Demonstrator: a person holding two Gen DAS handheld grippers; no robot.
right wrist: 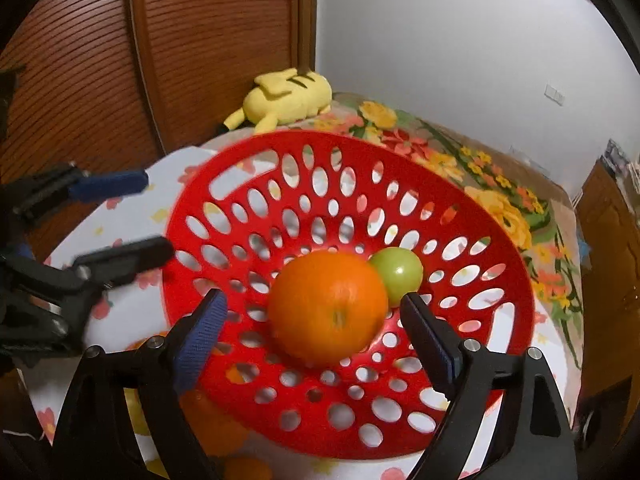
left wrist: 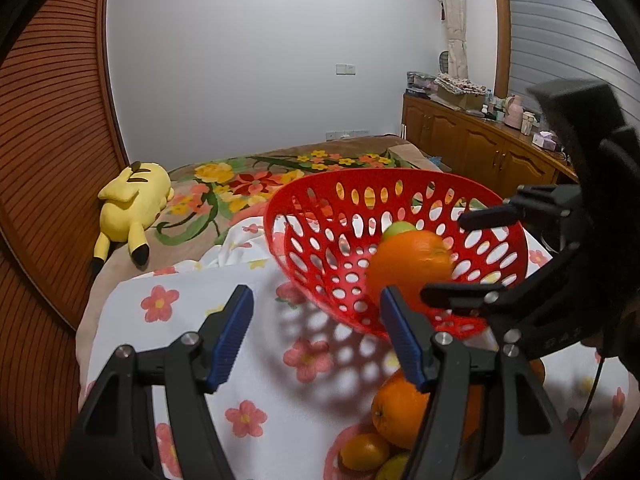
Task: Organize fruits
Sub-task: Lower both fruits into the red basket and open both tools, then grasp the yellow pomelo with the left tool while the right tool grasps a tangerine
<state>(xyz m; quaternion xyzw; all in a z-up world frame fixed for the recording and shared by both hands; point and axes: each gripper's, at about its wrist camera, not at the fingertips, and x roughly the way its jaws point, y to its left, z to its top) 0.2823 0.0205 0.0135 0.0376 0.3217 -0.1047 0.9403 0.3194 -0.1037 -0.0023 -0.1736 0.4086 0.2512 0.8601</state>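
Note:
A red perforated basket (left wrist: pixel 320 184) (right wrist: pixel 516 280) holds a big orange (left wrist: pixel 408 268) (right wrist: pixel 328 308) and a small green fruit (left wrist: pixel 396 228) (right wrist: pixel 400 272). My right gripper (right wrist: pixel 312 300) (left wrist: pixel 442 256) reaches into the basket with its jaws on either side of the orange; a gap shows on both sides, so it is open. My left gripper (left wrist: pixel 316 294) (right wrist: pixel 158 214) hangs open and empty over the flowered cloth, left of the basket. More oranges (left wrist: pixel 400 408) (right wrist: pixel 208 420) lie on a plate below the basket, partly hidden by my fingers.
The white flowered cloth (left wrist: pixel 192 320) covers a bed with a floral blanket (left wrist: pixel 248 184). A yellow plush toy (left wrist: pixel 128 208) (right wrist: pixel 288 96) lies by the slatted wooden wardrobe (left wrist: pixel 52 160). A cluttered wooden cabinet (left wrist: pixel 480 144) stands along the right wall.

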